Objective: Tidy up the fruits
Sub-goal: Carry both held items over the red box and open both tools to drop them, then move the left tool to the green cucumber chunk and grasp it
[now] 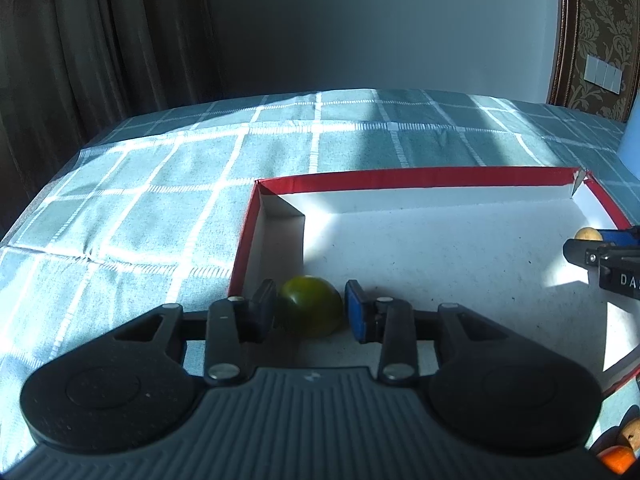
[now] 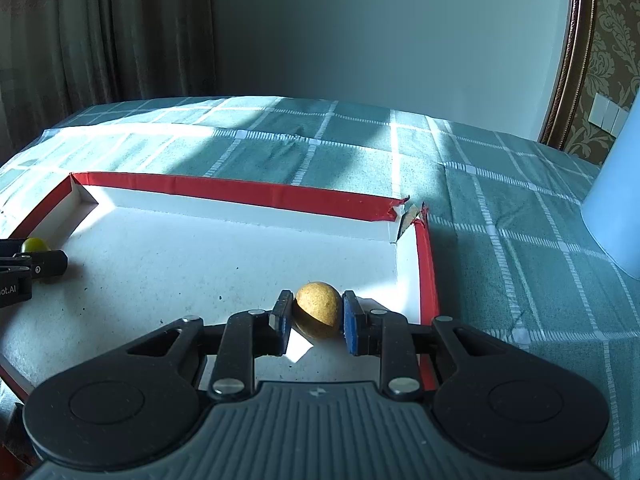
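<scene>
A shallow white box with a red rim lies on the checked cloth. My left gripper is over the box's left side, its pads around a green round fruit that touches the left pad, with a small gap at the right pad. My right gripper is over the box's right side, shut on a brown-yellow round fruit. Each gripper also shows at the edge of the other's view, the right one and the left one.
The teal checked tablecloth covers the table around the box. An orange fruit and a tan fruit lie outside the box's near right corner. A pale blue object stands at the right. The box's far right corner is torn.
</scene>
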Tool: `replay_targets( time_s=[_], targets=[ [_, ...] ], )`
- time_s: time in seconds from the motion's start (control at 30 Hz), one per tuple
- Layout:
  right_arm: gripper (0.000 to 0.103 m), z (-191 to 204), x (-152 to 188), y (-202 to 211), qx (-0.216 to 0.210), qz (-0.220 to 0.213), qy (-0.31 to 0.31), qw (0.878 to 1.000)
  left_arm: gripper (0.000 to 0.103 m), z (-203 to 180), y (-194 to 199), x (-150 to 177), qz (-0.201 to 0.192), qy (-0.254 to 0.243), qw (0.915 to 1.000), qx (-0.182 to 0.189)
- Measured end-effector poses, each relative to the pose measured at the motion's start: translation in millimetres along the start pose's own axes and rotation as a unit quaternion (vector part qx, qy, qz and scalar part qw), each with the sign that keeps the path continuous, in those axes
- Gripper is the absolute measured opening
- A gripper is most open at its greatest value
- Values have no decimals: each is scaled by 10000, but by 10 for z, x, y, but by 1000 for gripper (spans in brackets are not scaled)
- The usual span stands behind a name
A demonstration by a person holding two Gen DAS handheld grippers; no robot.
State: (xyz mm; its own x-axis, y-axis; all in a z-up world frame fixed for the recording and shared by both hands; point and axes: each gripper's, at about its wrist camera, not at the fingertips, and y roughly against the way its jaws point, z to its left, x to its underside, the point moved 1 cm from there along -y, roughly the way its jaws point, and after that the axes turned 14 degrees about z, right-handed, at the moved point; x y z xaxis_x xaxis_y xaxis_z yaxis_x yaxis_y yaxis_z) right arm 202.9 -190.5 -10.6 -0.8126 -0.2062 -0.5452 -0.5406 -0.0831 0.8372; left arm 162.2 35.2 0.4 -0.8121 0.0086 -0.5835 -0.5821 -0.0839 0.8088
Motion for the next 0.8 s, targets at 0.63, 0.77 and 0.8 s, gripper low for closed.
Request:
replay_targets(
  time_s=[0.63,0.77,0.8],
  targets=[
    [66,-91,302,320,36,-535,-174,9984,90,290,655,549,-1256,407,9911,140],
    [66,-128,499,538,-118,-682,-277,9972,90,464,746,788,-1154,629,9909,275],
    [66,-145,563,609,-185,-726,-329,9966,90,504,777,875,-1123,645,9909,359]
  ],
)
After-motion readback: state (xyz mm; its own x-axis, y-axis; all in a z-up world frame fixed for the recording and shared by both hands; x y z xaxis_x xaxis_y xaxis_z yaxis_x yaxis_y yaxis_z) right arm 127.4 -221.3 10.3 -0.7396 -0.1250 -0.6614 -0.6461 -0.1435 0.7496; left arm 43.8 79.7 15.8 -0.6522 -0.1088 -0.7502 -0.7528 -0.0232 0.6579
